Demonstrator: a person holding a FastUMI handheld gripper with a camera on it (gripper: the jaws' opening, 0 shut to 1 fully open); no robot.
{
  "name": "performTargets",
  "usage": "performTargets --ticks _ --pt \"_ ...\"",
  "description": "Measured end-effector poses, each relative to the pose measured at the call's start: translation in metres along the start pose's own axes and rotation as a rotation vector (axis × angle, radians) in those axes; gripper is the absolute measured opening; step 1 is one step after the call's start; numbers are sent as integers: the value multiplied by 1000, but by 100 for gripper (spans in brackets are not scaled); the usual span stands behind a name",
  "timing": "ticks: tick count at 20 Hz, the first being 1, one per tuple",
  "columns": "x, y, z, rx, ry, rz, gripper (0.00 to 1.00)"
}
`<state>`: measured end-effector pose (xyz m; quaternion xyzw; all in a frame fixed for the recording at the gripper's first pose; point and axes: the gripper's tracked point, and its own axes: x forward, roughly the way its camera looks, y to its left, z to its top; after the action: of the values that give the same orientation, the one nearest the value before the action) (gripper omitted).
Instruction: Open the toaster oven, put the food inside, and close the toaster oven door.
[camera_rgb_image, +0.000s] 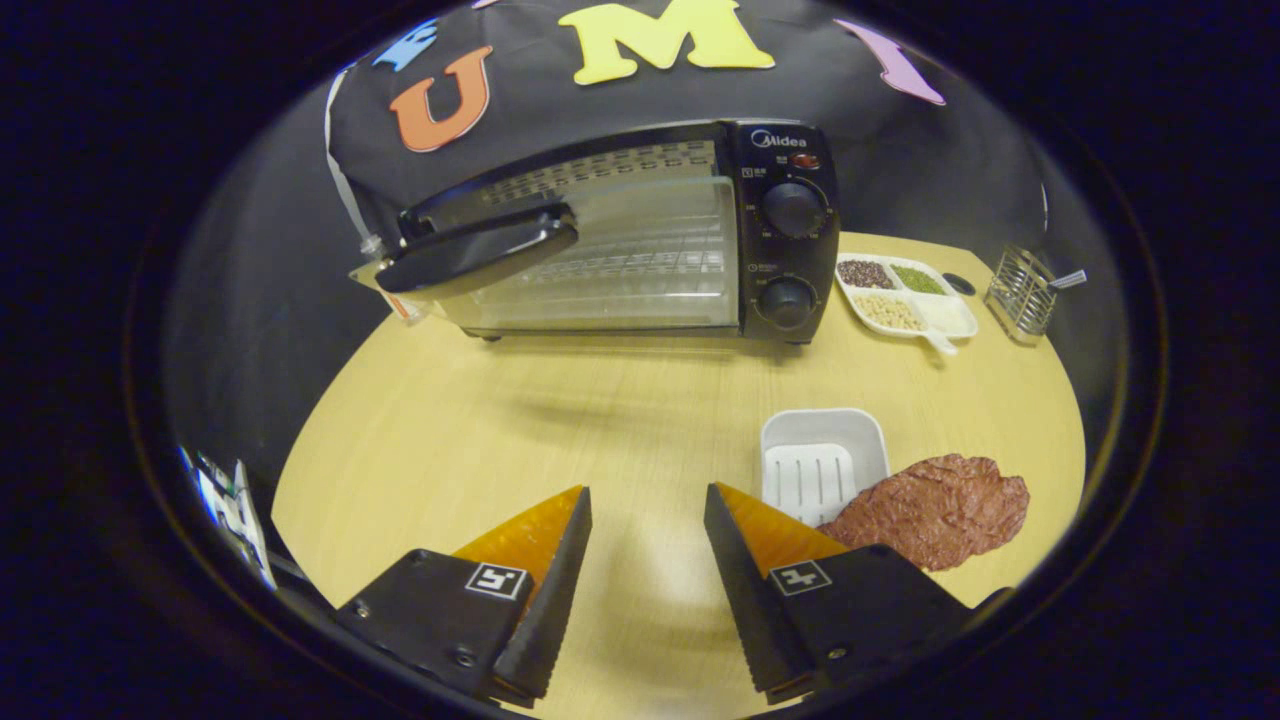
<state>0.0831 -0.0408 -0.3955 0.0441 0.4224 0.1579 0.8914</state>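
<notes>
Gripper view: the hand-held gripper hangs released and empty over the tabletop; the toaster oven stands beyond at twelve o'clock, its door handle towards eleven, long axis crosswise; the meat slice lies at two o'clock beside the right finger.

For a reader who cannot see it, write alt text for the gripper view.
A toaster oven, its glass door partly open, stands at the far side of a wooden table. The gripper hovers with open jaws over bare table, a slab of raw meat and a white dish just beside it.
</notes>
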Motion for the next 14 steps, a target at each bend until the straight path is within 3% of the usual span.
performTargets --ticks 7,14 --pt "-57 80 95 -64 -267 71 74" --pt "-5 110 141 -49 -349 -31 77"
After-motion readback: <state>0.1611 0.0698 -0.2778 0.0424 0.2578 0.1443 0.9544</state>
